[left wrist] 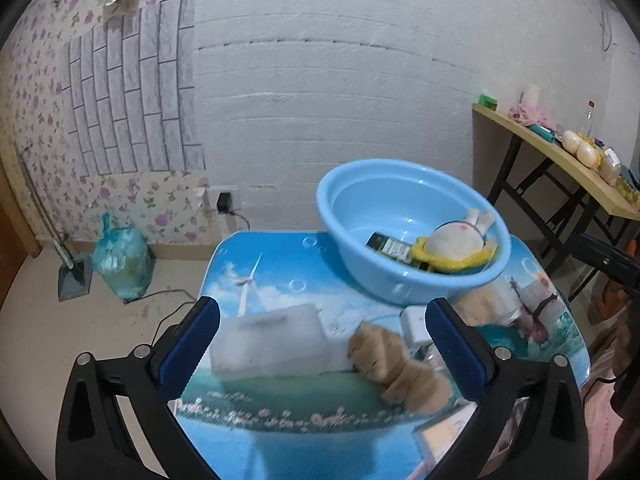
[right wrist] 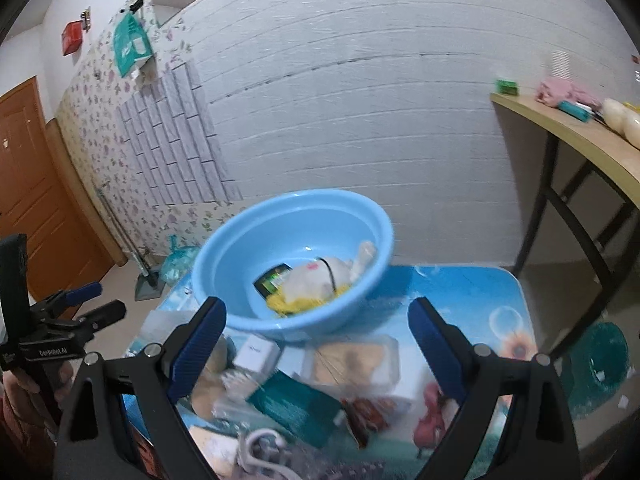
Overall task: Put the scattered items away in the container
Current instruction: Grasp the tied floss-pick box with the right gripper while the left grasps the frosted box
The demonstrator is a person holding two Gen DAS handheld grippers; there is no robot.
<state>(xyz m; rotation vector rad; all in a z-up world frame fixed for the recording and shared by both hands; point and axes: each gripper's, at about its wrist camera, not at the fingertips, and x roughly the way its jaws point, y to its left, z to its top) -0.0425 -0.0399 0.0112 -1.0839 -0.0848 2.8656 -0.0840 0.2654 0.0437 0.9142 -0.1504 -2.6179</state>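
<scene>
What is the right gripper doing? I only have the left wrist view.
Observer: The right gripper is open, nothing between its pads, hovering over the clutter in front of the blue basin.
Operator: What lies under it?
Observer: A teal packet, lying flat.
Operator: Anything next to that?
Observer: A red-brown packet just to its right, and a clear tray behind both.

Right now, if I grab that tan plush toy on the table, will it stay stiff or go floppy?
The plush toy looks soft and segmented, so it will probably sag at both ends. Its fuzzy cover should grip well rather than slip. It is likely light, and lying flat it seems unlikely to roll.
</scene>
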